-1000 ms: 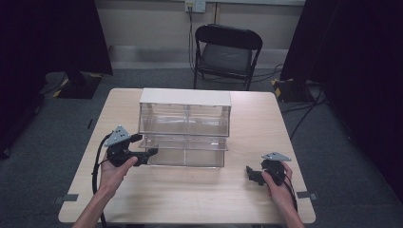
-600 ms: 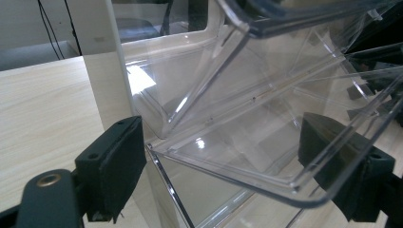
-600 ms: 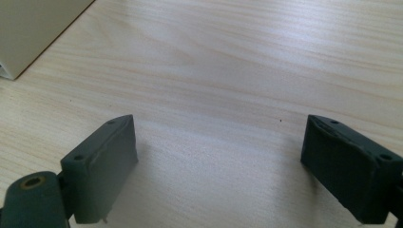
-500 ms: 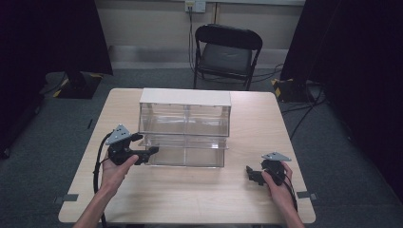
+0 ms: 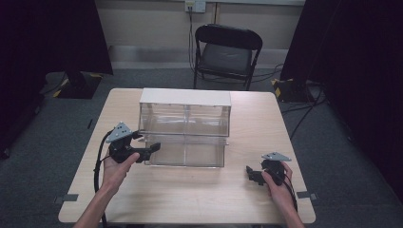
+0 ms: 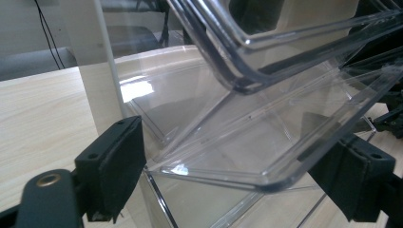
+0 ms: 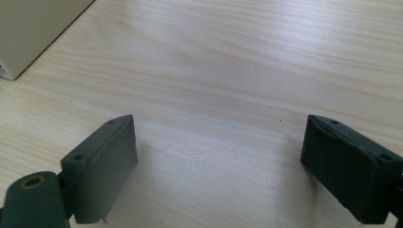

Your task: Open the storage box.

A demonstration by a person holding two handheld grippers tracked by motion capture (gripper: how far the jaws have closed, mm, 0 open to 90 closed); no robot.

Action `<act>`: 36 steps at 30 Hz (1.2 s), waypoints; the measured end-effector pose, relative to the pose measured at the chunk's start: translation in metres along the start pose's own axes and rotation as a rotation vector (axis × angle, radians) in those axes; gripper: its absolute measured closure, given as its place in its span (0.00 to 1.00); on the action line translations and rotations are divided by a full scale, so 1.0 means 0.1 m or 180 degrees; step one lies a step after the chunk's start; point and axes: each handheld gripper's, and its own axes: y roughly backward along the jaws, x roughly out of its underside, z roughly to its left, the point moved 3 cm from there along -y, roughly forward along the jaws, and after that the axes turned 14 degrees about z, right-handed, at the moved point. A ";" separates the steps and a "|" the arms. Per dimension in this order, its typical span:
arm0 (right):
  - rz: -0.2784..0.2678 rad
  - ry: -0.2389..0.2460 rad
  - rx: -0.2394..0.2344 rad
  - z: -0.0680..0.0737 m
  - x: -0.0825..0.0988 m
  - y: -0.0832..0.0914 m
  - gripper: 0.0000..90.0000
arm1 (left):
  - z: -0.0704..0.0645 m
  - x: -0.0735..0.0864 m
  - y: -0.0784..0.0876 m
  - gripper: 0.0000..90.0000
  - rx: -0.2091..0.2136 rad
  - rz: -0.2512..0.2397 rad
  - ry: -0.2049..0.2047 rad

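Observation:
A clear plastic drawer cabinet (image 5: 185, 118) with a white top stands mid-table. Its lower drawer (image 5: 186, 153) is pulled out toward me. My left gripper (image 5: 151, 148) is at that drawer's front left corner. In the left gripper view the left gripper (image 6: 237, 161) is open, its black pads wide apart, with the drawer's clear rim (image 6: 266, 180) between them and not pinched. My right gripper (image 5: 251, 175) rests low over the table at the front right, well apart from the cabinet. There the right gripper (image 7: 218, 156) is open with only bare wood between its jaws.
The light wooden table (image 5: 199, 199) has free room in front of and to the right of the cabinet. A black folding chair (image 5: 225, 52) stands beyond the far edge. Cables trail from both grippers along the forearms. The cabinet's white corner (image 7: 28, 33) shows in the right gripper view.
My left gripper has edged slightly up and in toward the drawer's corner. The right gripper and the cabinet have stayed where they were.

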 end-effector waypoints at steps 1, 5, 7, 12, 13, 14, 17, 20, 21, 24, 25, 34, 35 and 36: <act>0.0000 0.0001 0.0000 0.00 0.00 0.00 0.12 | 0.00 0.00 0.00 0.17 0.0004 0.0005 0.0004; 0.0000 0.0001 0.0000 0.00 0.00 0.00 0.12 | 0.01 0.00 0.00 0.17 0.0006 0.0009 0.0008; 0.0000 0.0000 0.0000 0.00 0.00 0.00 0.12 | 0.01 0.00 -0.01 0.17 0.0006 0.0009 0.0021; 0.0000 0.0000 0.0000 0.00 0.00 0.00 0.12 | 0.02 -0.02 -0.01 0.17 -0.0017 0.0002 0.0004; 0.0000 0.0000 0.0000 0.00 0.00 0.00 0.12 | 0.02 -0.02 -0.01 0.16 -0.0024 0.0001 0.0001; -0.0001 0.0000 0.0000 0.00 0.00 0.00 0.12 | 0.01 -0.03 -0.01 0.16 -0.0015 -0.0003 0.0016; 0.0000 0.0000 0.0000 0.00 0.00 0.00 0.12 | 0.01 -0.05 -0.01 0.14 0.0012 -0.0041 0.0063; 0.0000 0.0001 0.0000 0.00 0.00 0.00 0.12 | 0.00 -0.05 -0.01 0.12 0.0012 -0.0044 0.0092; 0.0000 0.0000 0.0000 0.00 0.00 0.00 0.12 | 0.00 -0.06 -0.01 0.12 0.0022 -0.0048 0.0112; 0.0001 0.0000 0.0000 0.00 0.00 0.00 0.12 | -0.01 -0.06 0.00 0.14 0.0002 -0.0032 0.0103; 0.0000 0.0001 0.0000 0.00 0.00 0.00 0.12 | 0.00 -0.05 0.01 0.14 0.0003 -0.0025 0.0096; 0.0000 0.0000 0.0000 0.00 0.00 0.00 0.12 | 0.01 -0.07 0.02 0.15 0.0050 0.0011 0.0094; 0.0001 0.0000 0.0001 0.00 0.00 0.00 0.12 | 0.01 -0.07 0.02 0.15 0.0051 0.0012 0.0092; 0.0000 0.0000 0.0000 0.00 0.00 0.00 0.12 | 0.01 -0.07 0.03 0.15 0.0049 0.0012 0.0093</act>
